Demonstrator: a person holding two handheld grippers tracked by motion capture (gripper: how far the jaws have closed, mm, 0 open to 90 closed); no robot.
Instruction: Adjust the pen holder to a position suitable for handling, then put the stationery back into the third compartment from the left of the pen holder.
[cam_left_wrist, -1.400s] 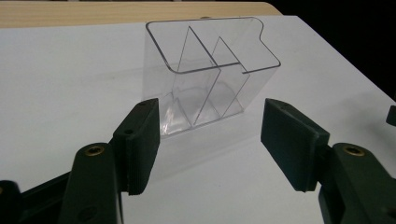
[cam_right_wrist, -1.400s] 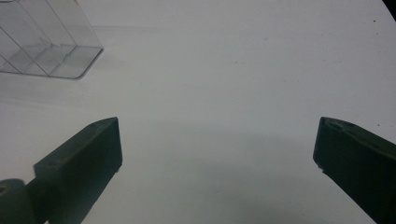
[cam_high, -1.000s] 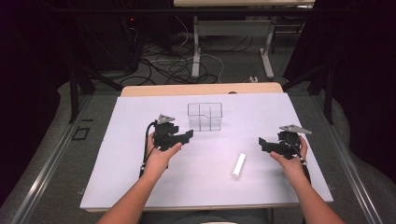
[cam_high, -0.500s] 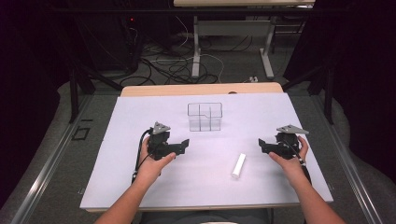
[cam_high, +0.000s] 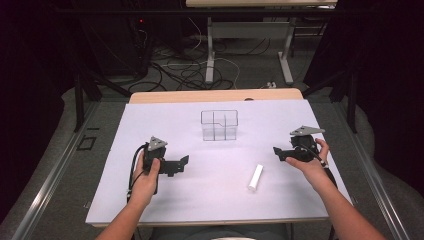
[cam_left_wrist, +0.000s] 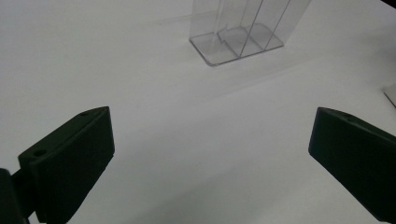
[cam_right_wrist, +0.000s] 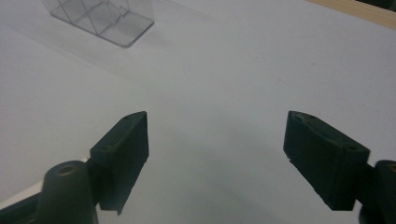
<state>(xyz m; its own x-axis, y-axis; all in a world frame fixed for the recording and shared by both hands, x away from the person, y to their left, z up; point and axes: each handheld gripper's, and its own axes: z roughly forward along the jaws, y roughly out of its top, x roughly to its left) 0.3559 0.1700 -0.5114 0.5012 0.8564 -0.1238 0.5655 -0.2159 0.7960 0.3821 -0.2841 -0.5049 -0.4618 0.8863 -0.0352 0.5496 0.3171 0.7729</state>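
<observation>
Clear divided organizer (cam_high: 219, 125) stands upright at table (cam_high: 150, 205) centre-back; white cylinder (cam_high: 255, 177) lies flat nearer the front, right of centre. Left gripper (cam_high: 183, 164): jaws wide apart, holding nothing. Right gripper (cam_high: 278, 153): jaws wide apart, empty, apart from cylinder.

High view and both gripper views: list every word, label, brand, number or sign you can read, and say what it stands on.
None can be read.
White cylinder: plain, no print visible.
Clear divided box: bare transparent walls, no label.
White table cover: blank.
Left gripper and right gripper: black fingers and grey top plates carry no legible marking; anything there is too small to tell.
</observation>
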